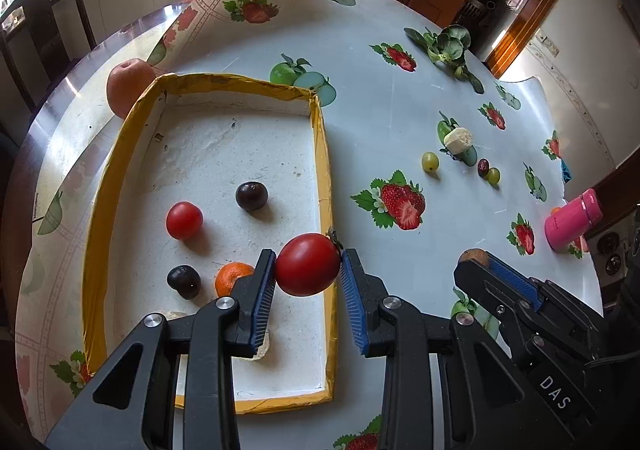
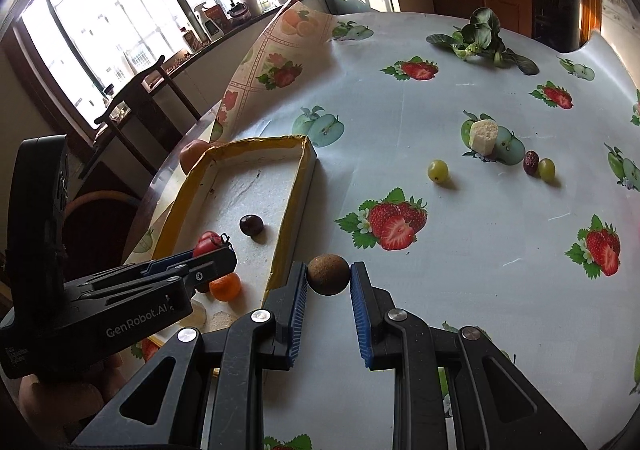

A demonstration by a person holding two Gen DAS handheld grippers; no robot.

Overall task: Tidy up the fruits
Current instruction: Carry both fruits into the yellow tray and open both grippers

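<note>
Nearest the left wrist camera, the left claw (image 1: 307, 266) is clamped on a red tomato (image 1: 307, 264), pinched between its blue pads above the near right corner of the yellow-rimmed tray (image 1: 96, 210). Inside the tray lie a smaller red tomato (image 1: 184, 220), two dark plums (image 1: 251, 196) (image 1: 183, 281) and an orange mandarin (image 1: 231, 277) near the tray's front end. A large apple (image 1: 126, 86) sits just outside the tray's far left corner.

The right claw (image 2: 329, 275) is closed on a brown round fruit (image 2: 328, 274), just right of the tray's near corner, over the tabletop (image 2: 460, 290). Well right of the tray lie a green grape (image 2: 438, 170), a white chunk (image 2: 483, 136), and a dark date (image 2: 531, 162) touching a second green grape (image 2: 546, 169). Leafy greens (image 2: 478, 36) lie far beyond the tray; a pink bottle (image 1: 573, 224) stands at the tabletop's right edge.
</note>
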